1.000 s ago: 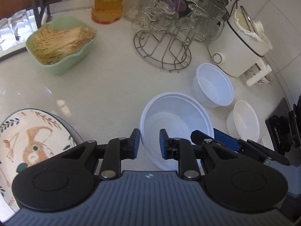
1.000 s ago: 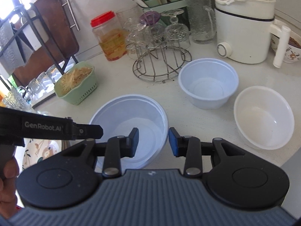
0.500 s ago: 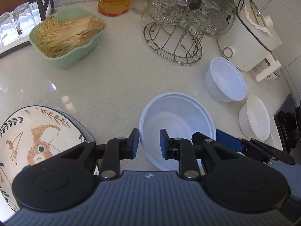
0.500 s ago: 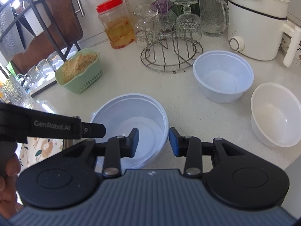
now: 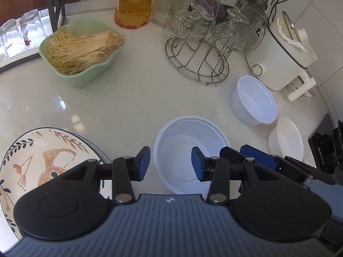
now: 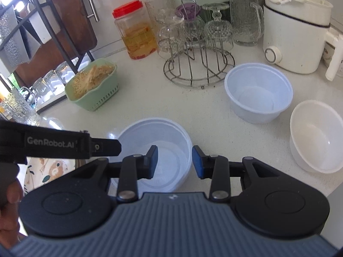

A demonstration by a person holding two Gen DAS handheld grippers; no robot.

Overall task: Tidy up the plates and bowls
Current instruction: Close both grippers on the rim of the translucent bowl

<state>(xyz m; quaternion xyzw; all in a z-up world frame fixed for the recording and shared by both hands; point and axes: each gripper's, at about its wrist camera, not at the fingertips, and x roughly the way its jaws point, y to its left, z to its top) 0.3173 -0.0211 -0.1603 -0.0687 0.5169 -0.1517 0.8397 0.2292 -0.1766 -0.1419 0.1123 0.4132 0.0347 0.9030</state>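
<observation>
A large translucent white bowl [image 5: 184,141] [image 6: 154,132] stands on the counter just ahead of both grippers. My left gripper [image 5: 170,163] hovers over its near left rim, its jaws opening; the rim lies between the pads untouched. One of its fingers [image 6: 64,145] shows at the left in the right wrist view. My right gripper [image 6: 174,161] is open over the bowl's right rim, gripping nothing; its fingers [image 5: 257,156] show in the left wrist view. A painted plate [image 5: 32,156] [image 6: 49,169] lies to the left. A medium bowl [image 5: 255,105] [image 6: 257,94] and a small white bowl [image 5: 286,137] [image 6: 315,135] sit to the right.
A green basket of noodles [image 5: 81,51] stands far left. A wire rack of glasses [image 5: 199,60] and a red-lidded jar [image 6: 137,32] stand at the back. A white cooker [image 5: 280,57] fills the back right corner. Upturned glasses [image 5: 19,36] line the left edge. A hand [image 6: 8,194] holds the left gripper.
The left gripper's jaws have spread well apart from a narrow gap. The right gripper's jaws keep the same gap. Both views show slightly more of the far counter.
</observation>
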